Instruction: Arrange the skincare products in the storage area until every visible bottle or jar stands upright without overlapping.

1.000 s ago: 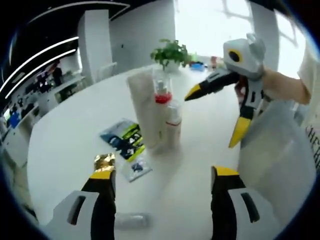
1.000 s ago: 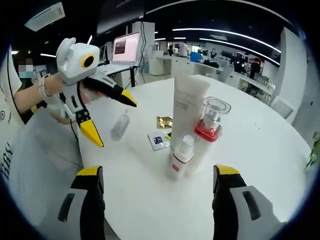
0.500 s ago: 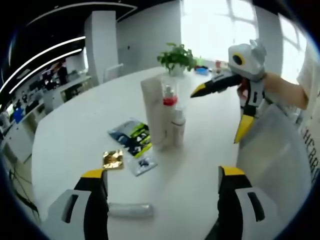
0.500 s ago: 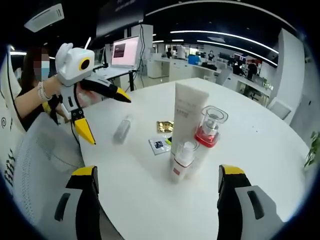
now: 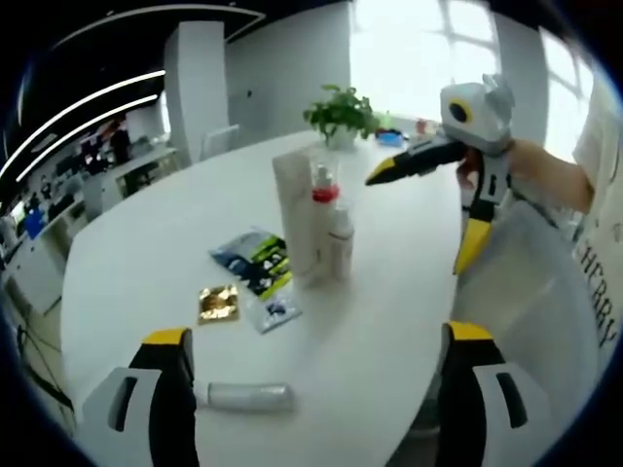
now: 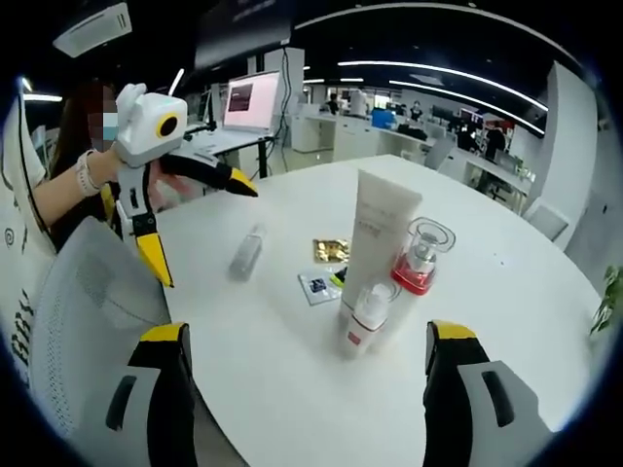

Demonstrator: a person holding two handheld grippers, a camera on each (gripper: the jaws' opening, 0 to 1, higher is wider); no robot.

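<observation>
Both grippers are up off the table with jaws spread wide and nothing in them. In the left gripper view our left gripper point(image 5: 316, 375) frames the near edge of the round white table point(image 5: 127, 263), and the right gripper point(image 5: 433, 195) hangs at the far right, gaping just as wide. In the right gripper view we get the mirror: right gripper point(image 6: 310, 375) at the bottom, left gripper point(image 6: 190, 219) over at the left, held in a person's hand point(image 6: 97, 165).

The skincare stuff sits mid-table in a tight upright cluster: a tall white tube point(image 6: 377, 243), a clear-capped pump bottle with a red collar point(image 6: 419, 258) just right of it, and a small white bottle with a red label point(image 6: 362, 321) in front, nearer us. They're close enough that we can't tell whether they touch.

One small clear bottle point(image 6: 245, 255) lies on its side, off to the left toward the left gripper, well apart from the cluster. Between them lie a gold foil sachet point(image 6: 332, 250) and a little blue-printed sachet point(image 6: 316, 288), flat. A bigger blue-and-yellow packet point(image 5: 251, 261) lies beside the tube's base. A potted plant point(image 5: 338, 112) stands at the far edge.
</observation>
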